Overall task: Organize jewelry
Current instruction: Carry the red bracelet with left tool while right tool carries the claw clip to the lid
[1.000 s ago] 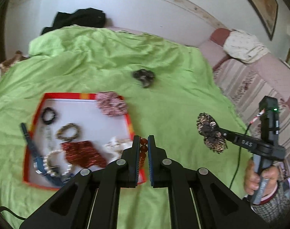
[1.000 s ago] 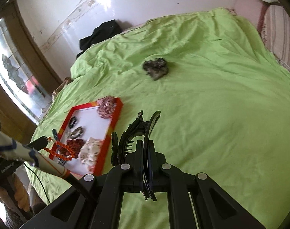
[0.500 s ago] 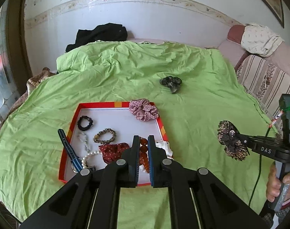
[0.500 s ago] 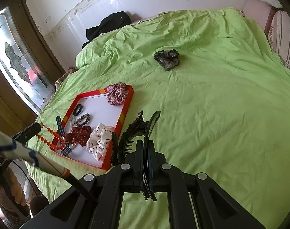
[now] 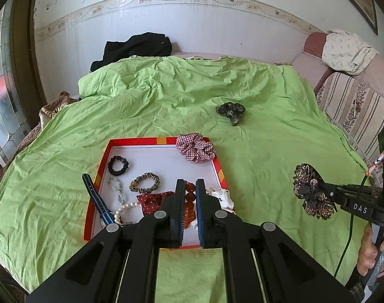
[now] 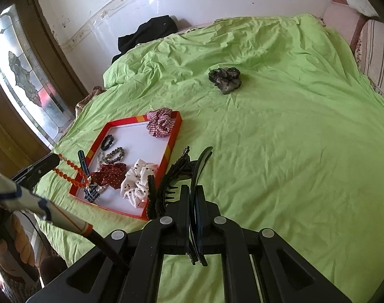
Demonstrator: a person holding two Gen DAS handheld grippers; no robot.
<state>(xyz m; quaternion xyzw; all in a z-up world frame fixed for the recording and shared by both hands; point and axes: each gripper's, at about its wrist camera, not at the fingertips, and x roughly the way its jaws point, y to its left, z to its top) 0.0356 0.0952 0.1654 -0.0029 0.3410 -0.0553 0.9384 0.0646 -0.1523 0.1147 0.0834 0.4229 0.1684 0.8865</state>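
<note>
Black left gripper (image 5: 189,189), silver screws; right gripper (image 5: 318,192) seemingly lettered "DAS"

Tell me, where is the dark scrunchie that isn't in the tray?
The dark scrunchie lies alone on the green bedspread, beyond the red tray and off its far right corner, past the plaid scrunchie.

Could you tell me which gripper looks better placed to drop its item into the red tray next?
Left, probably: the left gripper holds the orange bead string directly above the red tray, while the right gripper holds its black hair clip beside it.
</note>
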